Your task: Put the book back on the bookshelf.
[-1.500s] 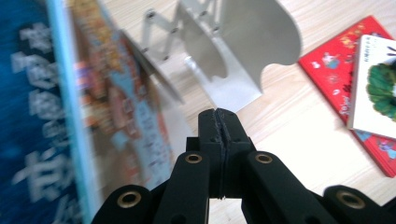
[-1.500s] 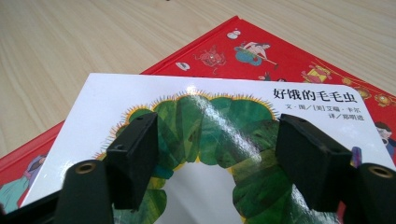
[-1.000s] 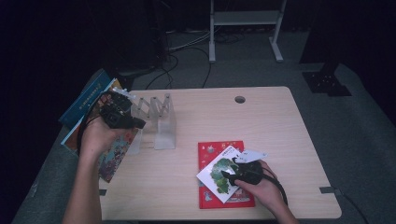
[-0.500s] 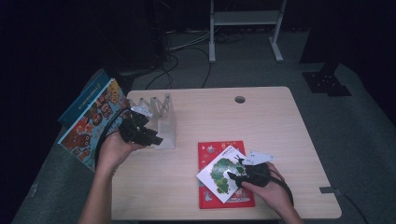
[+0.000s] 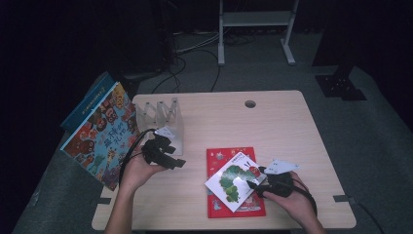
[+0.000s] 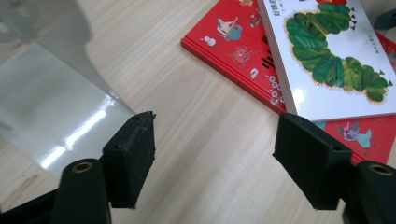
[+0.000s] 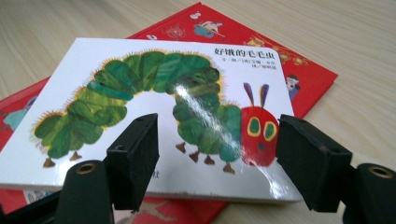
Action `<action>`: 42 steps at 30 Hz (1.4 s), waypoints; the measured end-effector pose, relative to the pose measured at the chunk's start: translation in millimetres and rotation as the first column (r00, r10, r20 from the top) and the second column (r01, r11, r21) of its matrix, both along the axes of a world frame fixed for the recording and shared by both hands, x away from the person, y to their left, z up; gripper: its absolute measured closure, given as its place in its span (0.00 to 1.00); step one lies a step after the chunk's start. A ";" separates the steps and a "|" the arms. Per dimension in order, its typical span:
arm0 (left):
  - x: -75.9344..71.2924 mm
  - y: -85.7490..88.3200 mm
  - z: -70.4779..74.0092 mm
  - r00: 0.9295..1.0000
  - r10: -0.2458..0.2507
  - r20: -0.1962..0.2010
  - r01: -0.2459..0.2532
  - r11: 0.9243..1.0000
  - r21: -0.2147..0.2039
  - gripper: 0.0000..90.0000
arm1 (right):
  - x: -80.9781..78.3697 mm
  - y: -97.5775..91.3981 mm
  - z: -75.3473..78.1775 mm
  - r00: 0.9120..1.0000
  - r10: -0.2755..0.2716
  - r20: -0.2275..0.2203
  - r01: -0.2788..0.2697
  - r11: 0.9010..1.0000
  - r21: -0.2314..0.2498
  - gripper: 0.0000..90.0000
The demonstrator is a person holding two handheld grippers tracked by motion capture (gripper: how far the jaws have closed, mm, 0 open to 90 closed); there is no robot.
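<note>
While the left gripper (image 5: pixel 163 153) sits low at centre left of the high view, beside the clear acrylic book rack (image 5: pixel 165 119), we note its jaws have just been opening and now stand apart over bare table (image 6: pixel 205 140) with nothing between them. We judge it is free for the next book. At lower right, the right gripper (image 5: pixel 265 185) straddles the near edge of the white caterpillar picture book (image 7: pixel 154 93), jaws parted at either side, pads not visibly pressing. That book lies askew atop the red picture book (image 5: pixel 221 158), its overhanging edge offering a grip. A large illustrated book (image 5: pixel 104 131) leans at far left off the table edge.
</note>
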State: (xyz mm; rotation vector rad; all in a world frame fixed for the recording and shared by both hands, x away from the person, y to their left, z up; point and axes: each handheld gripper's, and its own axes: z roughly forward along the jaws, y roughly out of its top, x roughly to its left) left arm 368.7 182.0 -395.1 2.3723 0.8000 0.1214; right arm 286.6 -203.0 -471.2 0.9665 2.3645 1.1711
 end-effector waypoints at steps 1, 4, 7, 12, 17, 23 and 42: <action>0.0 0.0 0.0 1.000 0.000 0.000 0.000 1.000 0.000 0.30 | -0.6 -1.7 -0.7 1.000 0.000 0.000 0.000 1.000 0.000 0.32; -0.1 -4.6 -9.5 1.000 -0.013 -0.005 0.012 1.000 -0.011 0.27 | -1.7 -4.1 -2.2 1.000 -0.001 -0.004 0.001 1.000 -0.002 0.32; -0.6 -8.6 -18.3 1.000 -0.027 -0.013 0.026 1.000 -0.013 0.24 | -3.0 -8.4 -6.4 1.000 -0.001 -0.011 0.001 1.000 -0.009 0.32; -2.1 -13.0 -25.3 0.999 -0.042 -0.004 0.041 0.999 -0.006 0.21 | -5.3 -12.7 -12.4 1.000 -0.011 -0.013 0.011 1.000 -0.002 0.31; -5.5 -16.2 -31.6 0.999 -0.049 -0.011 0.049 0.999 -0.008 0.21 | -7.4 -12.2 -13.4 1.000 0.000 -0.013 0.000 1.000 0.008 0.31; -7.8 -16.9 -37.7 0.998 -0.053 -0.027 0.053 0.999 -0.011 0.21 | -12.4 -14.6 -16.8 1.000 0.003 -0.014 -0.003 1.000 -0.017 0.30; -6.6 -21.5 -45.9 0.996 -0.073 -0.046 0.073 0.997 -0.013 0.20 | -4.7 24.2 -17.8 0.999 -0.030 -0.020 0.030 0.999 -0.020 0.32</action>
